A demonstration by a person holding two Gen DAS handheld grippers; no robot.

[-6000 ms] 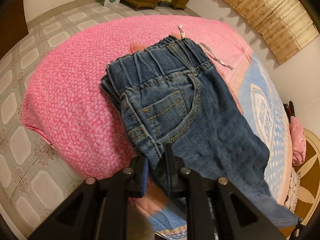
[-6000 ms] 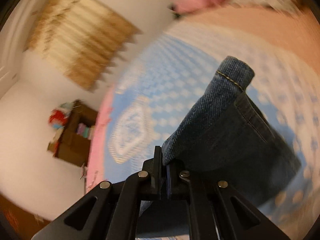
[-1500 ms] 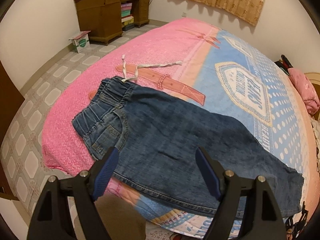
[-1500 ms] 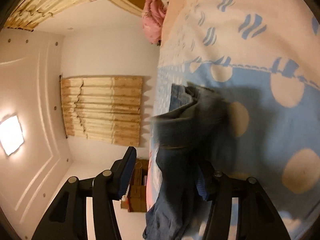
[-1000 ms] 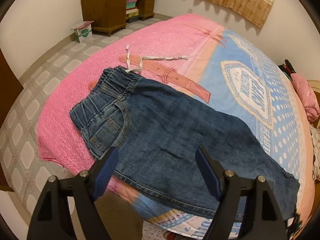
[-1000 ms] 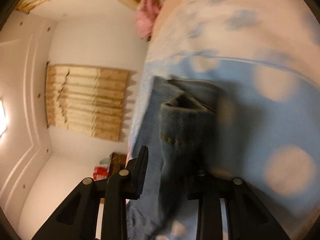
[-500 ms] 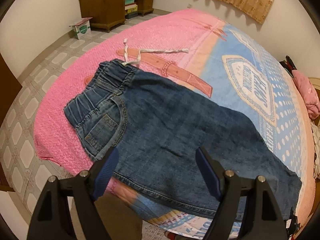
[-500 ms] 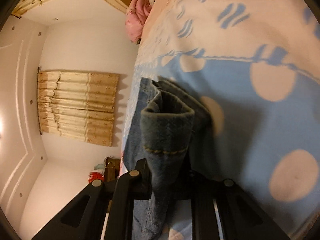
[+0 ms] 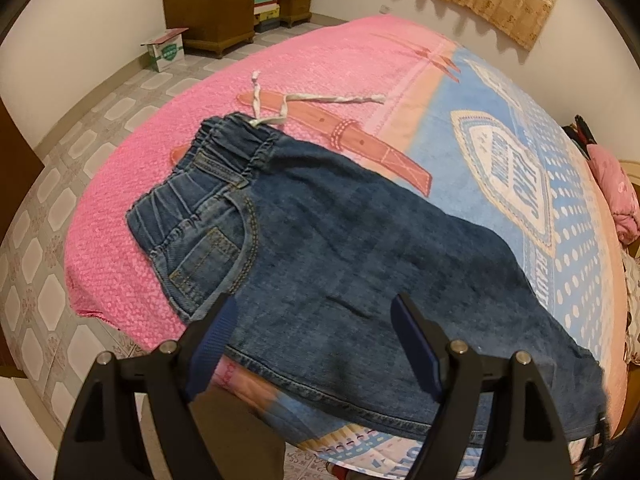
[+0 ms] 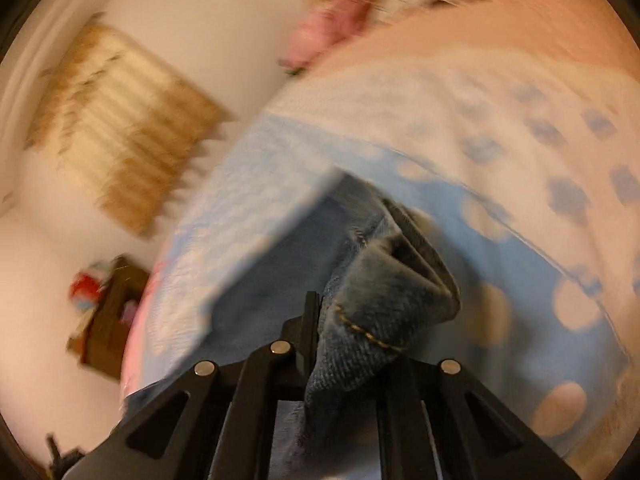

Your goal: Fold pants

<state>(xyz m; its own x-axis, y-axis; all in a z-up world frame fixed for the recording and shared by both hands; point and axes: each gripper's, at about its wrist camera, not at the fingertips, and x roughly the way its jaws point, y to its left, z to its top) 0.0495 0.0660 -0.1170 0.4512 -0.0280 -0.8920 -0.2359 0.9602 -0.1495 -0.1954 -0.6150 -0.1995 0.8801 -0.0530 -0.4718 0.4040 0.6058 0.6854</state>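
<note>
Blue denim pants (image 9: 360, 264) lie folded lengthwise on the bed, waistband at the left on the pink part, leg hems at the lower right. A white drawstring (image 9: 280, 108) trails from the waistband. My left gripper (image 9: 316, 340) is open and empty, hovering above the pants' near edge. In the blurred right wrist view, my right gripper (image 10: 324, 332) is shut on the hem end of the pants (image 10: 380, 312), which bunches up over the fingers.
The bed cover (image 9: 340, 60) is pink at the left and blue with white dots (image 9: 580, 264) at the right. A wooden desk (image 9: 224, 4) and a small box (image 9: 166, 50) stand on the tiled floor. A pink garment (image 9: 612, 192) lies far right.
My right gripper has closed on the pants' hem and swung with it, turning its view. My left gripper stays open and has drifted slightly closer over the pants.
</note>
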